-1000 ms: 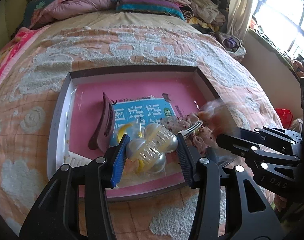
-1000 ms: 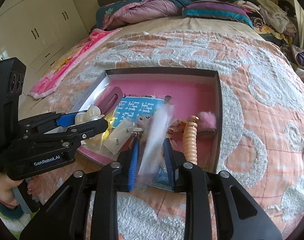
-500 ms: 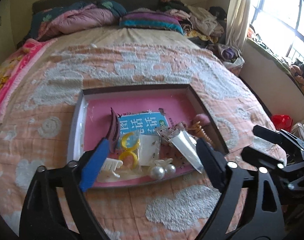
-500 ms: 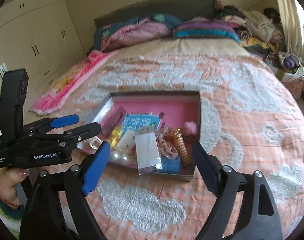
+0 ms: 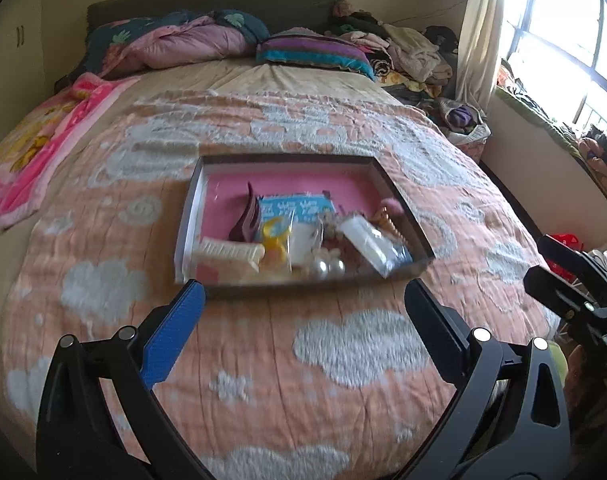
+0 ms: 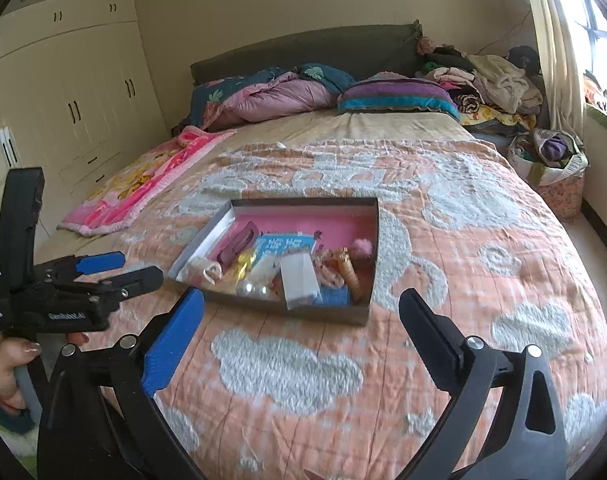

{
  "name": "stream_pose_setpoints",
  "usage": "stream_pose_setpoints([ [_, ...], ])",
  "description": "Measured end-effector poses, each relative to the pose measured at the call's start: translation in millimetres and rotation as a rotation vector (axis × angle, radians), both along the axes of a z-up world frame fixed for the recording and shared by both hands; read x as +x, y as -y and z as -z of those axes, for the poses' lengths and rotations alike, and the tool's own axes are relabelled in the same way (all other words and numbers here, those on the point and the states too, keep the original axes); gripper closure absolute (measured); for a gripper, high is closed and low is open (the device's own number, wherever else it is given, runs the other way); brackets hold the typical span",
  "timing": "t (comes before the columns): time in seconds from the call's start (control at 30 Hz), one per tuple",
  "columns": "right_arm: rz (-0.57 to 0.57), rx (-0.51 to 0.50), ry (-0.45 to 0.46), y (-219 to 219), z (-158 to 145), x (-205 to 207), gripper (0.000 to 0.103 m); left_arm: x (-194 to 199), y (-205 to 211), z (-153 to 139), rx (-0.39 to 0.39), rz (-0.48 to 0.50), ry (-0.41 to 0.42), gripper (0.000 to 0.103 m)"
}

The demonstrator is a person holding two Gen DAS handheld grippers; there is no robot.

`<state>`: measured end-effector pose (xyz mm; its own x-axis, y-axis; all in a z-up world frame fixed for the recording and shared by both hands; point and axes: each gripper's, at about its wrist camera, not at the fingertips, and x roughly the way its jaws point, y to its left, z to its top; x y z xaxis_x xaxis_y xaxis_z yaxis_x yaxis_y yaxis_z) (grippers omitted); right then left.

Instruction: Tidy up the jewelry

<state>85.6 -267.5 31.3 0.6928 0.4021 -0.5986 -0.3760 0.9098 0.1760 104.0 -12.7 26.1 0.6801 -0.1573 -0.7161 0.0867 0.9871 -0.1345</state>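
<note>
In the left wrist view, the left gripper (image 5: 303, 304) hangs above the peach quilt with white cloud patches (image 5: 355, 344), its jaws opening wide with nothing between them. Ahead, the shallow rectangular box with a pink floor (image 5: 191, 216) lies with its long axis across the picture; a white comb (image 5: 231, 251) inside lies the same way. In the right wrist view, the right gripper (image 6: 299, 308) is likewise opening and empty. The box sits just beyond it, with a clear plastic packet (image 6: 299, 280) lying inside and reaching its near wall.

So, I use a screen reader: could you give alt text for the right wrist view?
A shallow box with a pink floor, holding jumbled hair clips and trinkets, sits on a peach bedspread. The right claw is opening wide and empty before it; the left claw, hand-held, is at left.
</note>
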Motion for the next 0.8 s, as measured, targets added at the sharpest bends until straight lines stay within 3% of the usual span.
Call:
stream_pose_setpoints([
  [0.4, 0.004, -0.022, -0.057, -8.2, 25.6, -24.9, 0.004, -30.7, -6.3, 22.9, -0.003, -0.041, -0.038, 0.009],
  [0.8, 0.005, -0.028, -0.06, -7.9, 27.8, -26.4, 0.004, -37.0, -6.4, 26.5, 0.01, -0.054, -0.048, 0.009],
])
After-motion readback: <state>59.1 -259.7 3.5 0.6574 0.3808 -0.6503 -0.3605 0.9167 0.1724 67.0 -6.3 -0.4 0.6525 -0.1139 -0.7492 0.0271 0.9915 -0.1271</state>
